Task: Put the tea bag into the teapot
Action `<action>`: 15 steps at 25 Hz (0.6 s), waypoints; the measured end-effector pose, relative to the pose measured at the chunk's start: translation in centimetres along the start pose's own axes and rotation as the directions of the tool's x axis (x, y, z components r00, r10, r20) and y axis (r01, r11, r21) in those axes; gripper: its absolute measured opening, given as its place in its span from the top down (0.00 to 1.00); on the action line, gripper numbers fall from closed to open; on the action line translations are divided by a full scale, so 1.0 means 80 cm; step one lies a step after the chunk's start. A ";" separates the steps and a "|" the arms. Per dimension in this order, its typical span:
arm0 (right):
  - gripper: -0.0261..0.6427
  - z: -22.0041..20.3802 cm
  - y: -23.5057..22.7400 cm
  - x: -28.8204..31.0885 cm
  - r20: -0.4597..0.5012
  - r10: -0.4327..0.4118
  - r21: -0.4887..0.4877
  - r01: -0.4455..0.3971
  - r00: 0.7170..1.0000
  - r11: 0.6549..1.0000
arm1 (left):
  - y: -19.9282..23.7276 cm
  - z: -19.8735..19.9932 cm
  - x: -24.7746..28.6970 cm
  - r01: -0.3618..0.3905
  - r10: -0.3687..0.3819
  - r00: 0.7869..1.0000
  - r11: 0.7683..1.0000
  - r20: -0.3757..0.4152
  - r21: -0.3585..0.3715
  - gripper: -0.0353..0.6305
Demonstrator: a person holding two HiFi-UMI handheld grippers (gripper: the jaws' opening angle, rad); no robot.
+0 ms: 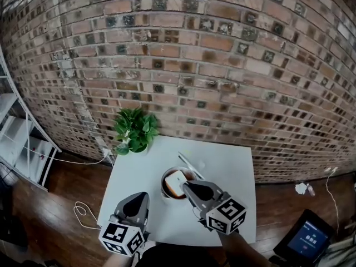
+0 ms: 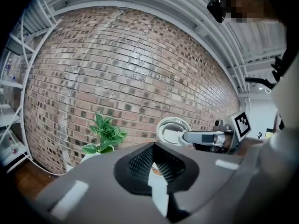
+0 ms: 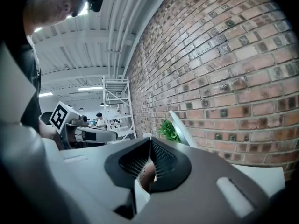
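Tea bag (image 1: 175, 181) lay in teapot (image 1: 165, 192) mouth, seemingly light, limp; I'd pinch its corner. Left claw (image 1: 138, 200), right claw (image 1: 189, 188) pressed together.

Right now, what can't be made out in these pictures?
- Head view: the right gripper covers part of the teapot; whether it pinches the pale square there is unclear.
- Left gripper view: the body of the left gripper hides most of the table; a brown speck between its shut jaws is too small to name. Right gripper view: likewise.
- Head view: print on the tablet is too small to read.
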State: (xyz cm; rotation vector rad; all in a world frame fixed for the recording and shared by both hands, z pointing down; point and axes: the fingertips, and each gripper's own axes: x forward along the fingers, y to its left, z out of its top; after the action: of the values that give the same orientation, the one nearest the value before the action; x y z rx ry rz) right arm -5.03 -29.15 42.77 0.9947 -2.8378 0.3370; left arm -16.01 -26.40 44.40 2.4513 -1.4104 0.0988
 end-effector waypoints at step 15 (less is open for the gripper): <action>0.95 -0.058 -0.035 0.032 -0.058 -0.105 0.062 0.108 0.993 0.992 | 0.006 0.007 0.022 -0.029 0.030 1.000 0.998 -0.007 0.050 0.94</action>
State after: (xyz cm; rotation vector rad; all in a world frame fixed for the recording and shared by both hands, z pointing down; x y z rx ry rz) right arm -5.07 -31.66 48.23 1.1267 -2.7285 0.4407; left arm -15.57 -28.29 44.37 2.4673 -1.4580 0.1514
